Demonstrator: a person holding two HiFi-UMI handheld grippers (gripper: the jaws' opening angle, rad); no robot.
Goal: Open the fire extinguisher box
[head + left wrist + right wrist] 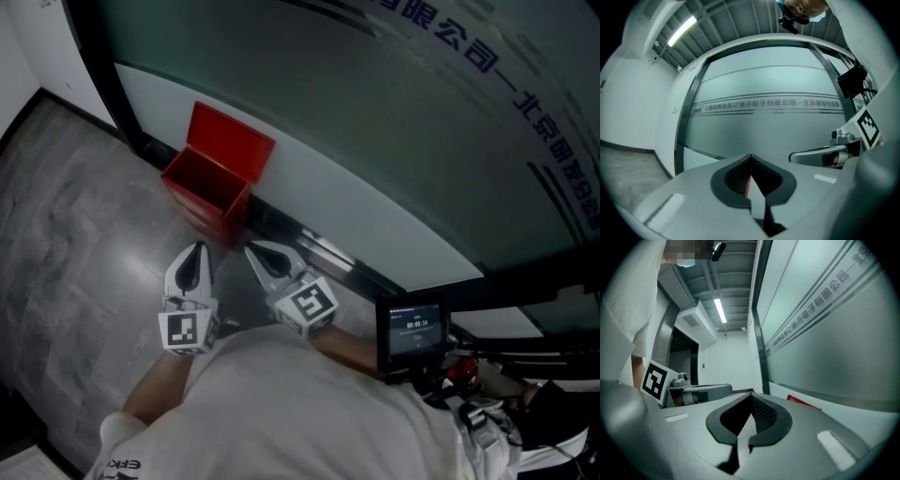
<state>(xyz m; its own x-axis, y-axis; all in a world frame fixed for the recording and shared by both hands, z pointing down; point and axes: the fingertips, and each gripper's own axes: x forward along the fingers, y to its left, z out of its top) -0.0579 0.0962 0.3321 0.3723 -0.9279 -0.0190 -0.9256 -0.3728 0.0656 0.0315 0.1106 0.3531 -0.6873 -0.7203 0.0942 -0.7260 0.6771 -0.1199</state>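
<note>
In the upper left of centre of the head view, the red fire extinguisher box [208, 187], standing on the grey floor [75, 244] right at the foot of the frosted glass wall [375, 141]. Lid [232, 141] already up, tilted back against the pale lower band of that wall, the red inside of the box showing. Just below the box in the frame, the left gripper [198, 251] and, a little to its right, the right gripper [251, 249], both tips aimed up the frame toward the box, near it but apart from it. Marker cubes [187, 330] at the lower ends, close to the white shirt [309, 412]. Lower right, a small lit screen [414, 330]. In the left gripper view, left gripper [751, 161] with fingers pressed together, nothing held; beyond, the printed glass wall, and at the right edge the right gripper [820, 154] side-on. In the right gripper view, right gripper [752, 398] likewise with fingers closed tight on nothing; a sliver of the red box [804, 402] right of centre, the left gripper [701, 390] at left.
</note>
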